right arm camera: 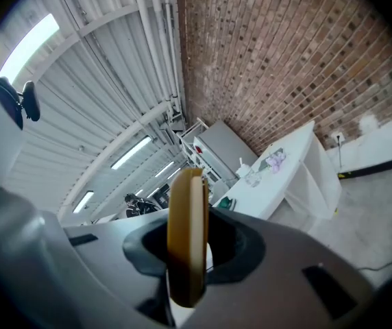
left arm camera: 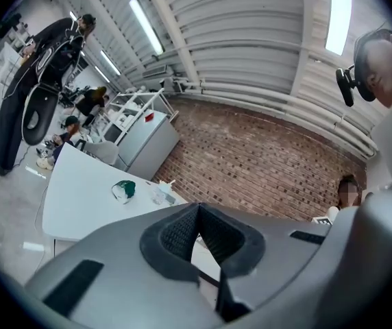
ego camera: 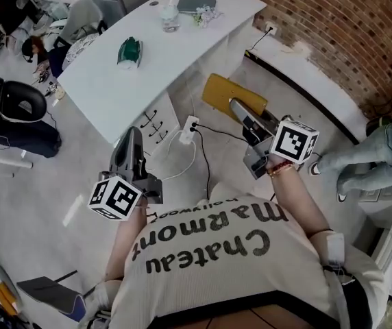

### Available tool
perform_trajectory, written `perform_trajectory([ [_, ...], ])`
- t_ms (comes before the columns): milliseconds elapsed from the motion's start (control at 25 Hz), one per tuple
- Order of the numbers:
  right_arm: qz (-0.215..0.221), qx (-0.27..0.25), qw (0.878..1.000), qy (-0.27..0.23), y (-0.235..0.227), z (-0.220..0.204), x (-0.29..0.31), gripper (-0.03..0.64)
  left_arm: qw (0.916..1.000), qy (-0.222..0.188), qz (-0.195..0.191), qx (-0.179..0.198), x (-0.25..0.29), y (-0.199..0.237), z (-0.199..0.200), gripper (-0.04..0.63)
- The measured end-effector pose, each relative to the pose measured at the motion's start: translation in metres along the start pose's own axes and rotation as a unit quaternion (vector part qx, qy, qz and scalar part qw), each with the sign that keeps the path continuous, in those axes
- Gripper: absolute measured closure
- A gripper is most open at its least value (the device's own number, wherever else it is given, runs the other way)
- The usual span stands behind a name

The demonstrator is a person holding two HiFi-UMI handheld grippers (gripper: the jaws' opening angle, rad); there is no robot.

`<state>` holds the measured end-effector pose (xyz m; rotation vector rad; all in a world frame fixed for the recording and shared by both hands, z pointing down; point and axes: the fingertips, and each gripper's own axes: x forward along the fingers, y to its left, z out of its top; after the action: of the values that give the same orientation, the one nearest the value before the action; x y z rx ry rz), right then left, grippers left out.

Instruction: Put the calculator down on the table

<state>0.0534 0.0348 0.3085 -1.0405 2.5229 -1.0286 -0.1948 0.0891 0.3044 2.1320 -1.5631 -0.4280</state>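
Note:
A yellow calculator (ego camera: 231,94) is held edge-up in my right gripper (ego camera: 244,114), whose jaws are shut on its near end. In the right gripper view the calculator (right arm camera: 186,218) stands upright between the dark pads and hides the gap. My left gripper (ego camera: 131,141) is at the lower left, shut with nothing in it; its pads (left arm camera: 182,233) meet at the tip. Both grippers point level toward the long white table (ego camera: 114,88), which stands some way ahead across the floor. The table (left arm camera: 79,190) shows at the left of the left gripper view.
On the table lie a green object (ego camera: 129,52), a clear bottle (ego camera: 170,16), a grey flat box (ego camera: 196,4) and small flowers (ego camera: 207,18). A white power strip (ego camera: 189,130) with cables lies on the floor. A brick wall and another person (ego camera: 367,160) are at the right, chairs (ego camera: 11,101) at the left.

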Motion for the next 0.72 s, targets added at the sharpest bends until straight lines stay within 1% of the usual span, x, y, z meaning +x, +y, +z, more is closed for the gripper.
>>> perform_trajectory([
  [160,-0.016,0.013,1.0,0.0,-0.019,-0.001,0.006,0.529,0.9998,0.018,0.006,0.001,0.013,0.012,-0.013,0.594],
  [320,-0.025,0.024,0.999,-0.006,-0.047,0.007,0.017,0.529,0.9998,0.019,0.011,0.002,0.041,0.022,-0.018,0.594],
  [560,-0.028,0.024,0.999,-0.005,-0.093,0.039,0.054,0.529,0.9998,0.012,0.011,0.011,0.1,0.028,-0.006,0.594],
  [640,-0.024,0.023,0.999,-0.003,-0.106,0.053,0.072,0.529,0.9997,0.011,0.016,0.014,0.121,0.032,0.0,0.594],
  [720,-0.019,0.023,1.0,0.002,-0.119,0.066,0.09,0.529,0.9997,-0.001,0.024,0.011,0.141,0.039,0.008,0.594],
])
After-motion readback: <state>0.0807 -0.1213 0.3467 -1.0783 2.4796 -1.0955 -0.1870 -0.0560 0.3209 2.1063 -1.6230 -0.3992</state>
